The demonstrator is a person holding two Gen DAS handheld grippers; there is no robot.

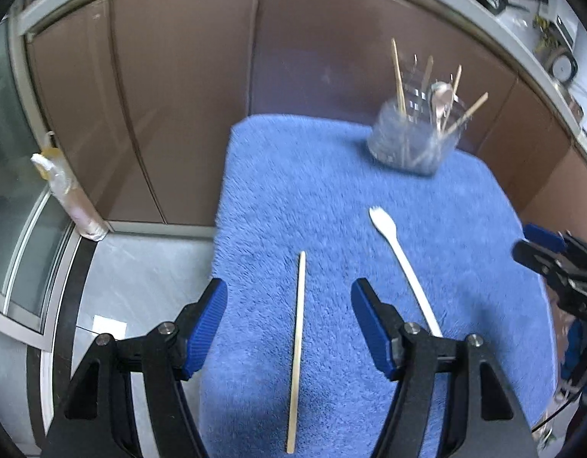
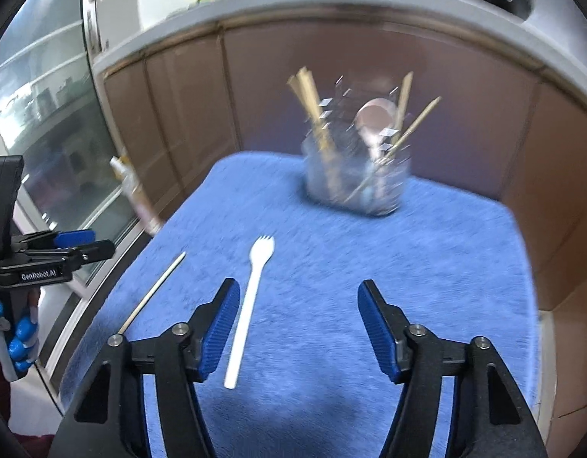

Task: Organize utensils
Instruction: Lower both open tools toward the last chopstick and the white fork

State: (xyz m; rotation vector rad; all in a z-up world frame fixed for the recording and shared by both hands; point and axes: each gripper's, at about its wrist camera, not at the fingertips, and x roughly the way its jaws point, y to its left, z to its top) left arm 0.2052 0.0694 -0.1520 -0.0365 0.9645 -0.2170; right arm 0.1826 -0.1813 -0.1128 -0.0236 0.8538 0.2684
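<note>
A wooden chopstick (image 1: 298,347) lies on the blue fluffy mat (image 1: 331,191), between the fingers of my open, empty left gripper (image 1: 289,297), which hovers above it. A white plastic fork (image 1: 402,263) lies just right of it. A clear holder (image 1: 415,137) with chopsticks and a spoon stands at the mat's far right. In the right wrist view, my right gripper (image 2: 299,301) is open and empty above the mat (image 2: 427,267); the fork (image 2: 247,309) lies by its left finger, the chopstick (image 2: 154,292) further left, the holder (image 2: 356,175) ahead.
Brown cabinet doors (image 1: 178,95) stand behind the mat. A wrapped bottle-like object (image 1: 70,198) leans by a glass door at the left. The right gripper (image 1: 549,263) shows at the right edge of the left wrist view; the left gripper (image 2: 71,244) at the left edge of the right.
</note>
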